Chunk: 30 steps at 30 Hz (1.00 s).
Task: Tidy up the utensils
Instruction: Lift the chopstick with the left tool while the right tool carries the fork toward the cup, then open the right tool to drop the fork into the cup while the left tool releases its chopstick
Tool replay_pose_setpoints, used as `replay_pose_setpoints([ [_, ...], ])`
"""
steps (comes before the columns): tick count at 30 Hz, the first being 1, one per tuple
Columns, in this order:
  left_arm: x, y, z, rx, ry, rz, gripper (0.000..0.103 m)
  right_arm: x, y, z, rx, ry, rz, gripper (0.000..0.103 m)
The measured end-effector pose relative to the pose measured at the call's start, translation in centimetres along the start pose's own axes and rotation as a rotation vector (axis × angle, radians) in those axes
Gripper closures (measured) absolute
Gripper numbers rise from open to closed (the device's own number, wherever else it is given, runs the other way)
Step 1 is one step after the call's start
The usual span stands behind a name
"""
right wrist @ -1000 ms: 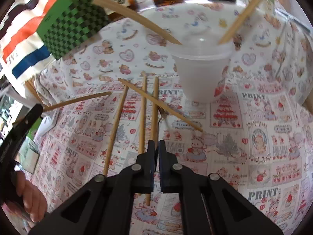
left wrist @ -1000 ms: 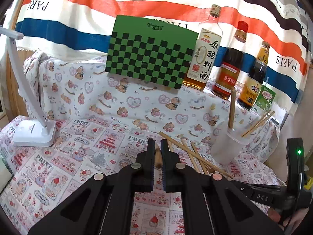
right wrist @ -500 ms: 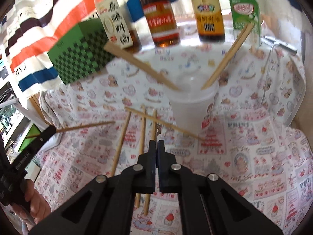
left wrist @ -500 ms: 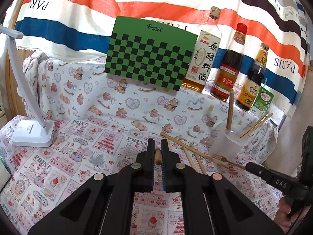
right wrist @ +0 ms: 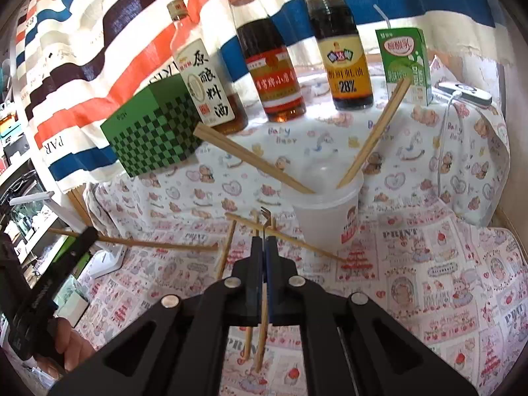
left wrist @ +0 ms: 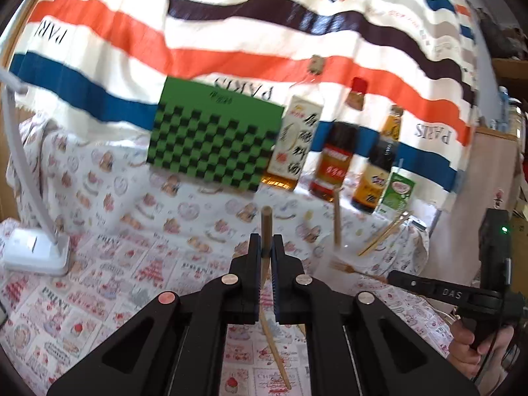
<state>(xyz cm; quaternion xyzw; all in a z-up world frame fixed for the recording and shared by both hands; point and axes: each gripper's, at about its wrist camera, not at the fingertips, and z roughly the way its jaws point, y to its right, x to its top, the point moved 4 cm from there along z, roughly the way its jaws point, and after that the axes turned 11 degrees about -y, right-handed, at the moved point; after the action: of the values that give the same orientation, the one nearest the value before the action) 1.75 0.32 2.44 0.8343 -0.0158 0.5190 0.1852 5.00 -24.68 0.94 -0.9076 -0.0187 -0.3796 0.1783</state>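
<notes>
Left gripper (left wrist: 264, 250) has its jaws pressed onto a wooden chopstick (left wrist: 266, 227), whose blunt end stands up past the fingertips toward twelve o'clock while the thin end trails below the jaws. Right gripper (right wrist: 263, 247) pinches a small fork (right wrist: 265, 217) by its handle, tines poking out toward twelve o'clock.

In the right wrist view a translucent plastic cup (right wrist: 325, 217) stands at about one o'clock from the fork's tines, close by. Two chopsticks already lean in it: one (right wrist: 250, 161) slanting out to ten o'clock, another (right wrist: 376, 135) to one o'clock, so the cup's mouth is partly crossed by them. Loose chopsticks (right wrist: 287, 237) lie on the printed tablecloth (right wrist: 429, 280) just beyond the fingertips, one laid diagonally across the others (their exact number is hard to tell). The left gripper's chopstick reaches in from nine o'clock.

Behind the cup, at eleven to one o'clock, stand three sauce bottles (right wrist: 274, 66) and a green drink carton (right wrist: 404, 62), with a green checkered box (right wrist: 155, 135) at ten o'clock. A striped cloth (right wrist: 99, 33) hangs at the back.

From the left wrist view, a white lamp base (left wrist: 34, 250) sits at nine o'clock, and a hand (left wrist: 475, 346) grips the right tool at four o'clock. This view is blurred.
</notes>
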Motion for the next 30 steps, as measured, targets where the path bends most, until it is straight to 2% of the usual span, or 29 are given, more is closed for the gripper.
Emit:
replay_pose_setpoints([
  [3, 0.1, 0.7, 0.0, -0.009, 0.011, 0.043, 0.099, 0.1, 0.5, -0.5, 0.002, -0.014, 0.018, 0.101],
  [9, 0.8, 2.3, 1.1, -0.051, -0.035, 0.075, 0.099, 0.9, 1.3, -3.2, -0.053, -0.005, 0.009, 0.101],
  [11, 1.1, 3.3, 1.8, -0.002, -0.06, 0.126, 0.099, 1.4, 1.4, -3.9, -0.062, -0.004, 0.0, 0.101],
  [12, 1.3, 3.7, 1.8, -0.004, -0.064, 0.137, 0.099, 1.8, 1.4, -4.4, -0.067, 0.004, -0.007, 0.101],
  [14, 2.0, 5.0, 1.5, -0.055, -0.071, 0.159, 0.099, 2.6, 1.5, -5.5, -0.082, 0.026, -0.013, 0.101],
  [19, 4.5, 8.6, 0.9, -0.08, -0.041, 0.241, 0.099, 5.6, 1.5, -6.9, -0.105, 0.046, 0.019, 0.101],
  [21, 5.4, 10.1, 1.5, -0.07, -0.041, 0.29, 0.099, 6.9, 1.8, -6.9, -0.163, 0.024, 0.046, 0.101],
  [23, 6.3, 11.4, 2.0, -0.054, -0.048, 0.315, 0.099, 7.7, 1.7, -6.4, -0.161, -0.002, 0.039, 0.101],
  [25, 7.4, 12.4, 2.0, -0.114, -0.048, 0.315, 0.098, 8.1, 1.9, -5.2, -0.159, -0.042, 0.041, 0.101],
  [30, 9.4, 14.1, 2.3, -0.156, -0.013, 0.32, 0.098, 8.3, 3.2, -1.6, -0.127, -0.135, 0.069, 0.101],
])
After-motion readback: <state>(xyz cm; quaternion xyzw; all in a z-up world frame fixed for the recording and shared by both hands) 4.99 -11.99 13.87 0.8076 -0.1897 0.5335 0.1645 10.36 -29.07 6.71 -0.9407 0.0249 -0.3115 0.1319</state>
